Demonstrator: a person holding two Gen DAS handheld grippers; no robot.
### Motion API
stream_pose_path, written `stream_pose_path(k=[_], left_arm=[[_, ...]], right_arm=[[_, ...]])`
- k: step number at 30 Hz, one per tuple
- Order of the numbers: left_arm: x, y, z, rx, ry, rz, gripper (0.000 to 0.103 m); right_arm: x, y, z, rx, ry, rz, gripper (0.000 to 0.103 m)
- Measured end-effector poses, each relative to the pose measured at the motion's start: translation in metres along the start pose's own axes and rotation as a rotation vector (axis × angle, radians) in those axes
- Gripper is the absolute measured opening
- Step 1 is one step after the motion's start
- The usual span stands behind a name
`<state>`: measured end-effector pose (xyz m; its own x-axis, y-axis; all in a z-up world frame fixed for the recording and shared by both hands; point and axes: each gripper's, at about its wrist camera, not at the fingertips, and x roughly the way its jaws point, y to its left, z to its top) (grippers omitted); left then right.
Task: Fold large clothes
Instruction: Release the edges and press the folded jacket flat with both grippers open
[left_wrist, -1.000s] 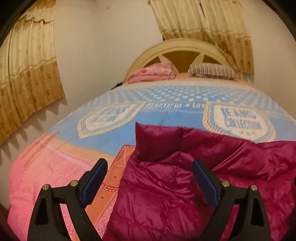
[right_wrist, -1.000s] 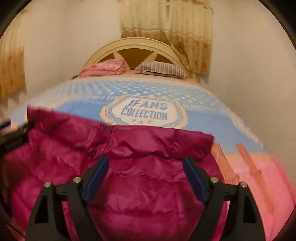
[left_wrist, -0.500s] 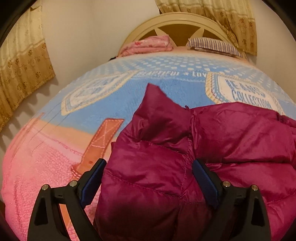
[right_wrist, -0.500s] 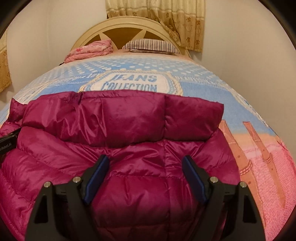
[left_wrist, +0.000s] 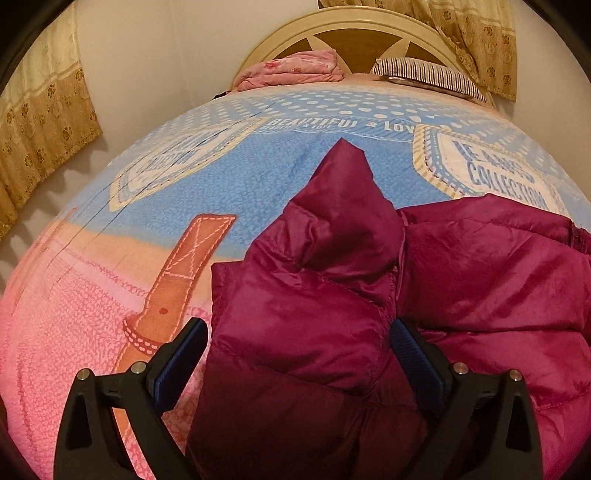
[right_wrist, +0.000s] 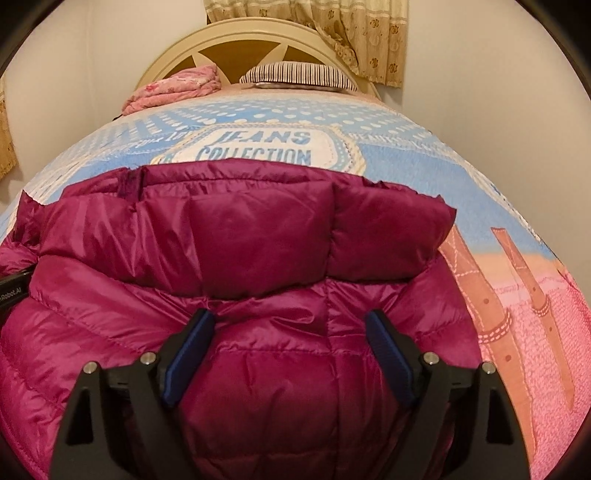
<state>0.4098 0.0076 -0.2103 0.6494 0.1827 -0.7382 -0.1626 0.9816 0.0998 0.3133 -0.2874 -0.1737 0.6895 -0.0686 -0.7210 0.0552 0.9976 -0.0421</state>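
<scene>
Magenta puffer jacket (right_wrist: 258, 258) on bed blanket (left_wrist: 258, 177); left tongs (left_wrist: 299, 362) and right tongs (right_wrist: 290, 354) spread over it.

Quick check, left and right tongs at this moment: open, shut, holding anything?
Left tongs: open, holding nothing, over the magenta puffer jacket.
Right tongs: open, holding nothing, over the same jacket.

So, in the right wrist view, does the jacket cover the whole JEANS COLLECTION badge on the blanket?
No, the magenta jacket hides only the lower edge of the badge; both words remain readable above it.
</scene>
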Motion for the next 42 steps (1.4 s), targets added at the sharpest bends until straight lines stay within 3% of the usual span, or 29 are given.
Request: stream_pose_path(k=[32, 36, 40, 42], left_arm=[[0.005, 0.001, 0.004, 0.007, 0.041, 0.002, 0.102], [-0.014, 0.013, 0.002, -0.025, 0.056, -0.022, 0.102], [-0.051, 0.012, -0.01, -0.013, -0.037, -0.054, 0.102], [-0.054, 0.003, -0.015, 0.024, -0.043, -0.047, 0.102]], right_arm=[[0.005, 0.005, 0.006, -0.032, 0.07, -0.025, 0.091], [-0.012, 0.01, 0.007, -0.046, 0.051, -0.013, 0.091], [-0.052, 0.027, 0.004, -0.051, -0.033, 0.034, 0.091], [-0.064, 0.043, -0.004, -0.085, -0.063, 0.046, 0.091]])
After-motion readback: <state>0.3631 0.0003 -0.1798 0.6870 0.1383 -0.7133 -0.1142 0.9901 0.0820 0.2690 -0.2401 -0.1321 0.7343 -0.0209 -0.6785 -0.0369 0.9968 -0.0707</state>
